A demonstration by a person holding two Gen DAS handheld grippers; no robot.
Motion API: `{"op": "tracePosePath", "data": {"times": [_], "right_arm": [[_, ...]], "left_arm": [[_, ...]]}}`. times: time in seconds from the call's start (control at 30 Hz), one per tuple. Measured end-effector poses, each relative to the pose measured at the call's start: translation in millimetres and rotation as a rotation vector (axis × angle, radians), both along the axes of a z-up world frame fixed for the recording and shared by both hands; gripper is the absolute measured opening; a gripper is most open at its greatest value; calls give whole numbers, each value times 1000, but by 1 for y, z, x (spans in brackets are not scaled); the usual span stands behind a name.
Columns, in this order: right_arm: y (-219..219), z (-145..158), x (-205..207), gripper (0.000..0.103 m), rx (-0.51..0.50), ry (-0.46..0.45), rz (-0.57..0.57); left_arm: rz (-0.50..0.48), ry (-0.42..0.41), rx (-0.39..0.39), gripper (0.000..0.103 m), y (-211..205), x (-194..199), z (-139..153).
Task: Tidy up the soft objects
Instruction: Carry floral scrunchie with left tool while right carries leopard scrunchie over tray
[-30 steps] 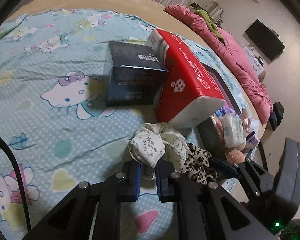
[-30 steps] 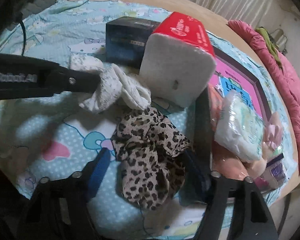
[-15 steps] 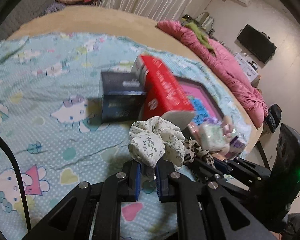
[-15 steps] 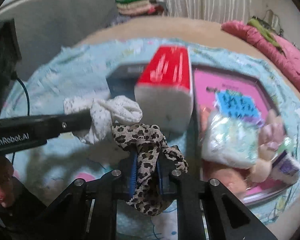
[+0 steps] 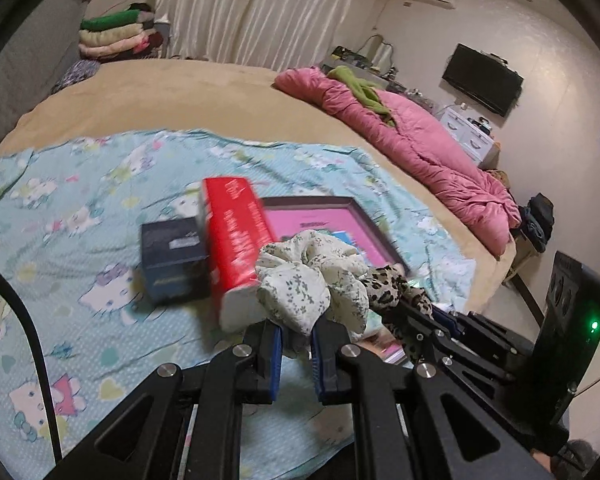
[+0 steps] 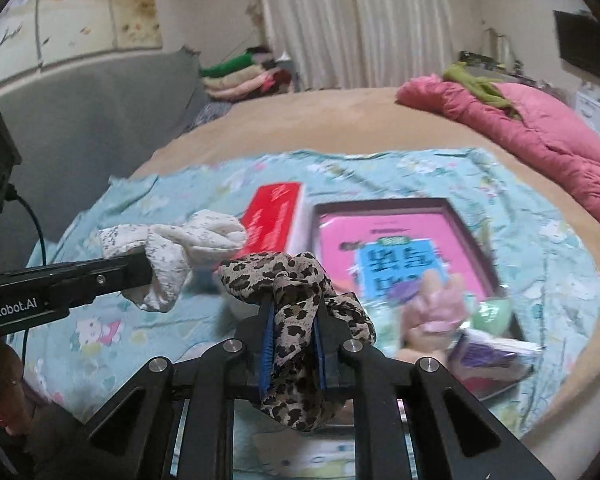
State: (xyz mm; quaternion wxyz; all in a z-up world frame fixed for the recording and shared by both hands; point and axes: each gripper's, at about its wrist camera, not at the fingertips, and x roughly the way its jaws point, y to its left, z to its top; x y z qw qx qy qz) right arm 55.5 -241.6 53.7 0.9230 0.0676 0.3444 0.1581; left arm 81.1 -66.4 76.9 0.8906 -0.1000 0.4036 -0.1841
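Observation:
My left gripper is shut on a white floral scrunchie and holds it above the bed; the scrunchie also shows in the right wrist view. My right gripper is shut on a leopard-print scrunchie, which is also lifted; it shows in the left wrist view just right of the white one. Below lies a dark-rimmed box with a pink bottom that holds several soft items.
A red tissue pack and a dark blue box lie on the Hello Kitty sheet, left of the pink box. A pink quilt lies along the bed's far right. Folded clothes are stacked at the back.
Both grippers have risen from the sheet with their scrunchies. The right gripper closed on the leopard scrunchie. The objects on the bed now look smaller and farther below.

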Motion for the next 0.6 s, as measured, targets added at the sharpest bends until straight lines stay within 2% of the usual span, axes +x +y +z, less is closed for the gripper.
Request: {"op": "tracePosePath", "data": {"times": [0.3, 0.6], "right_arm": [[-58, 2, -3, 16, 54, -19, -123], [-104, -3, -3, 16, 100, -22, -219]], "left_arm": [[-53, -18, 36, 12, -53, 11, 10], [-91, -6, 79, 12, -91, 25, 0]]}}
